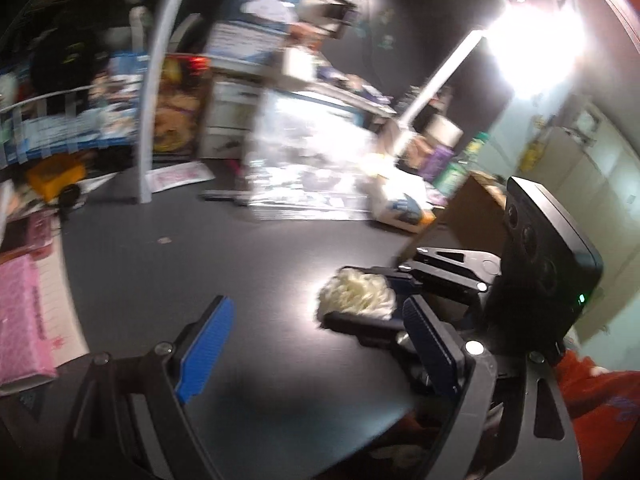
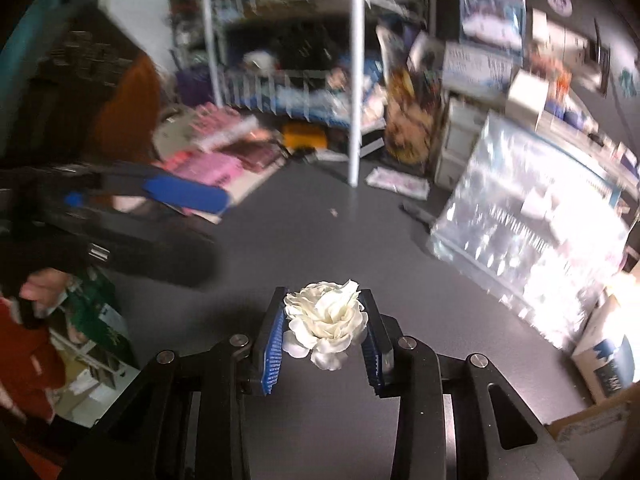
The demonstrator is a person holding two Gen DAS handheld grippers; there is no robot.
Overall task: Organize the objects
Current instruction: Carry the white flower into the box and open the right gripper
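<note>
A white fabric flower (image 2: 326, 322) sits between the blue pads of my right gripper (image 2: 326, 312), which is shut on it just above the dark desk (image 2: 312, 236). In the left wrist view the same flower (image 1: 356, 294) shows at the right, held in the right gripper (image 1: 360, 296). My left gripper (image 1: 316, 324) is open and empty over the desk (image 1: 200, 256), to the left of the flower. The left gripper also shows in the right wrist view, its blue pad (image 2: 184, 194) at the left.
A shiny clear plastic pack (image 2: 532, 224) leans at the right. Pink packets and booklets (image 2: 216, 148) lie at the left by a white pole (image 2: 356, 80). A white wire rack (image 2: 296, 92) with boxes stands behind. A cardboard box (image 1: 468, 216) sits at the right. A bright lamp (image 1: 532, 40) glares.
</note>
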